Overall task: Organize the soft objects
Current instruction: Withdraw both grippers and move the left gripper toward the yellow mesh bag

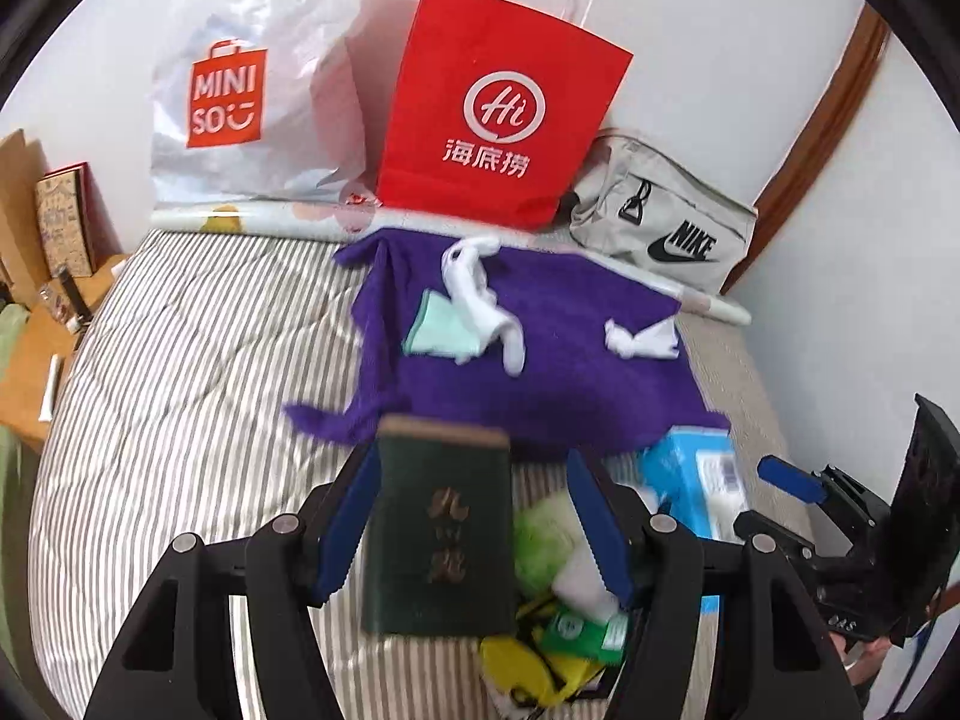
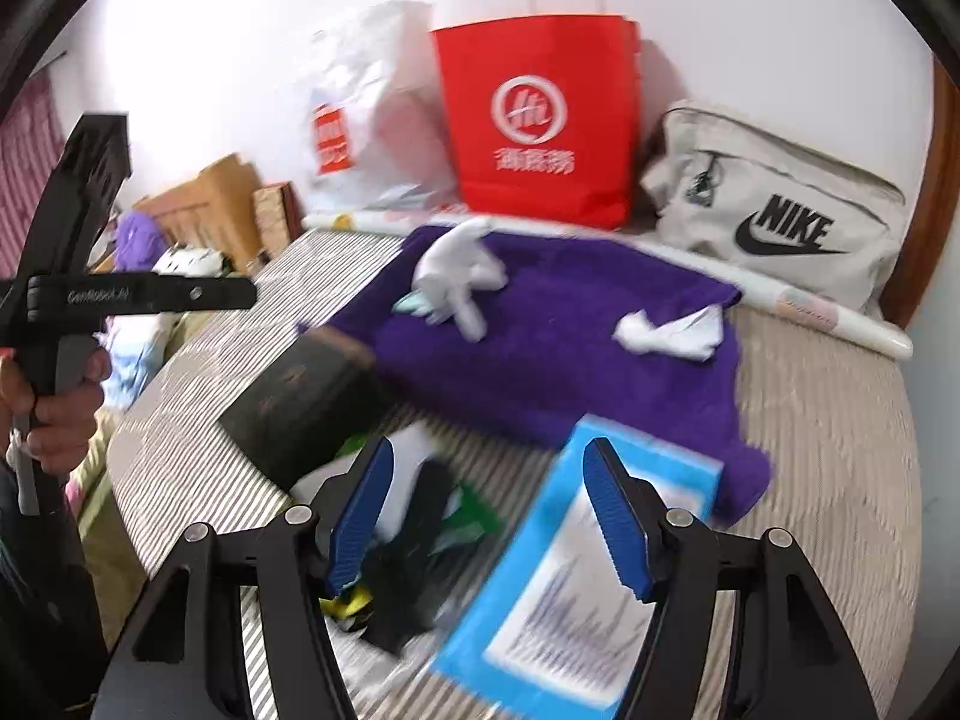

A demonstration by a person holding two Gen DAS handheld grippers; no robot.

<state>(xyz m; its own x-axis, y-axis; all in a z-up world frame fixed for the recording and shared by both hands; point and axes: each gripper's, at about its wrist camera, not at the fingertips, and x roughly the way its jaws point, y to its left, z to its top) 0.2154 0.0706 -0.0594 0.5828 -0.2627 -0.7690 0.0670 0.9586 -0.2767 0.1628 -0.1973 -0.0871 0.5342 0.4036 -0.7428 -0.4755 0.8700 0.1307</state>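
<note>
A purple towel [image 1: 540,372] [image 2: 558,348] lies spread on the striped bed, below the bags at the wall. On it rest a twisted white sock [image 1: 480,300] [image 2: 456,276], a mint cloth [image 1: 441,330] and a second white sock [image 1: 642,342] [image 2: 666,330]. My left gripper [image 1: 474,468] hovers open over a dark green book [image 1: 441,534] [image 2: 300,402] and a fluffy green item [image 1: 540,540]; its right pad stands apart from the book. My right gripper [image 2: 489,456] is open above a black item [image 2: 414,552] and a blue box [image 2: 576,576].
A red paper bag [image 1: 498,108] [image 2: 540,126], a white MINISO bag [image 1: 252,90] and a grey Nike bag [image 1: 666,222] [image 2: 780,216] lean on the wall behind a paper roll [image 1: 252,222]. Yellow and green packets [image 1: 558,654] lie near. A wooden table [image 1: 36,360] stands left.
</note>
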